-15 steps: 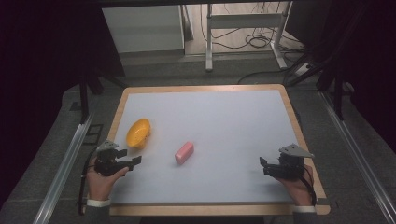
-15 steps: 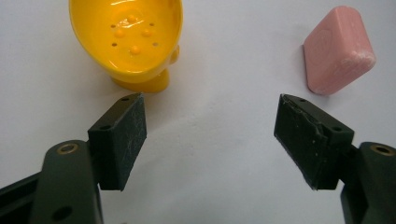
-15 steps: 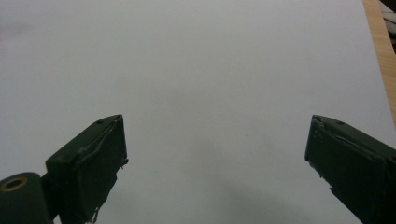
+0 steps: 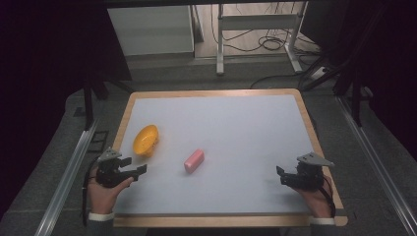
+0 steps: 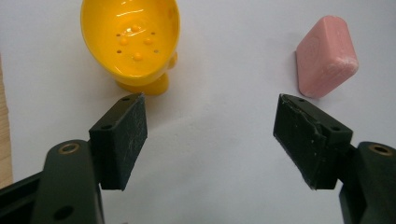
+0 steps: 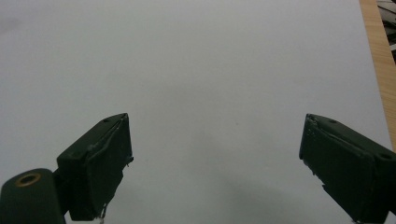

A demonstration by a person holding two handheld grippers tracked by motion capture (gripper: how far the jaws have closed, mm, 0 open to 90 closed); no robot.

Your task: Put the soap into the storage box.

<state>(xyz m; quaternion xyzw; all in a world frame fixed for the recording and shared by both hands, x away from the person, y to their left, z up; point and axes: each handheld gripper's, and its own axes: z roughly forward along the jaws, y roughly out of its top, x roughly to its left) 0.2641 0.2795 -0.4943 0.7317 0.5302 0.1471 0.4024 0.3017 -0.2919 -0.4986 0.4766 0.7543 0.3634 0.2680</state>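
A yellow soap dish [image 4: 146, 139] with small holes in its bowl lies on the white tabletop at the left. A pink soap bar [image 4: 193, 161] rests a little to its right, near the middle. My left gripper [image 4: 136, 165] hovers low at the front left and points toward both. Its jaws stand wide open with nothing between them. In the left gripper view, the dish [image 5: 133, 42] is just beyond the left jaw and the soap [image 5: 327, 56] just beyond the right jaw of the gripper [image 5: 210, 102]. My right gripper [image 4: 280, 175] is open at the front right over bare tabletop [image 6: 215, 121].
The white board has a wooden rim [image 4: 211, 92], which also runs along the right edge [image 6: 378, 56] in the right gripper view. Metal rails [image 4: 69, 172] flank the table. A desk frame and cables [image 4: 268, 42] stand on the floor behind.
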